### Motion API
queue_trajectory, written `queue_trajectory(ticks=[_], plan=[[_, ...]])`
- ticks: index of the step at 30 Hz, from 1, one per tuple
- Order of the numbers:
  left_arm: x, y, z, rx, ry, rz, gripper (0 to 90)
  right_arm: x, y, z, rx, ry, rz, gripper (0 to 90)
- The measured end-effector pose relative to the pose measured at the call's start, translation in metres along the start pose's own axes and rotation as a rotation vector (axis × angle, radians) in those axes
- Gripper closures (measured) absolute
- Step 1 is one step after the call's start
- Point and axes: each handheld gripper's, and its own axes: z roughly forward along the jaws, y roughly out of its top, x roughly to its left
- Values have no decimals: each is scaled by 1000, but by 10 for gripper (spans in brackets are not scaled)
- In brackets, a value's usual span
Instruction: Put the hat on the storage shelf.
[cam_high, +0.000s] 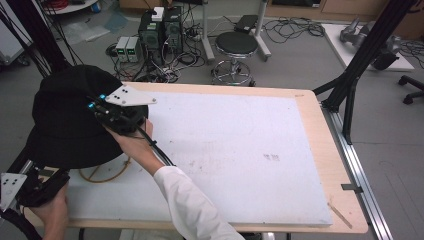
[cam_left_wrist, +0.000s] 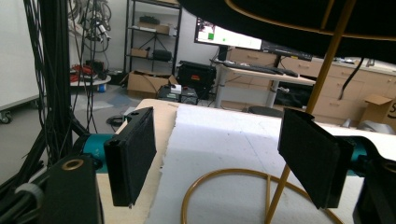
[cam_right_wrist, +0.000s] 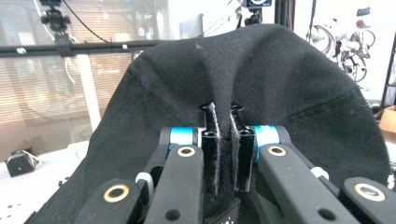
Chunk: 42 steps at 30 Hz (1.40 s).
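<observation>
Right claw (cam_right_wrist: 223, 140) is clenched on the crown of the black hat (cam_high: 65, 115), which sits atop the gold stand (cam_left_wrist: 299, 116), while the released left claw (cam_left_wrist: 224, 163) waits below its brim.

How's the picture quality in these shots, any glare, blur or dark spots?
High view: soft and slightly blurred, with even lighting; the black hat reads as a dark mass with little detail. Left gripper view: the monitor is blown out. Right gripper view: bright backlight from the window, hat weave sharp.
</observation>
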Motion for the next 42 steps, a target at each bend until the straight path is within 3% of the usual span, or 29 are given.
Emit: queue_trajectory(ticks=[11, 22, 29, 34, 38, 42], plan=[[0, 0, 0, 0, 1, 2, 279, 1, -12, -4, 9, 31, -4, 847], [0, 0, 0, -2, 3, 3, 279, -3, -13, -8, 18, 30, -3, 724], [0, 0, 0, -1, 2, 1, 279, -8, -10, -15, -13, 1, 17, 423], [-1, 0, 0, -2, -2, 3, 279, -16, -9, -23, 0, -15, 25, 273], [-2, 0, 0, -2, -5, 2, 279, -26, -9, -31, 48, -1, 43, 123], [-2, 1, 0, -7, -2, 3, 279, -36, -8, -46, 78, -27, 20, 111]])
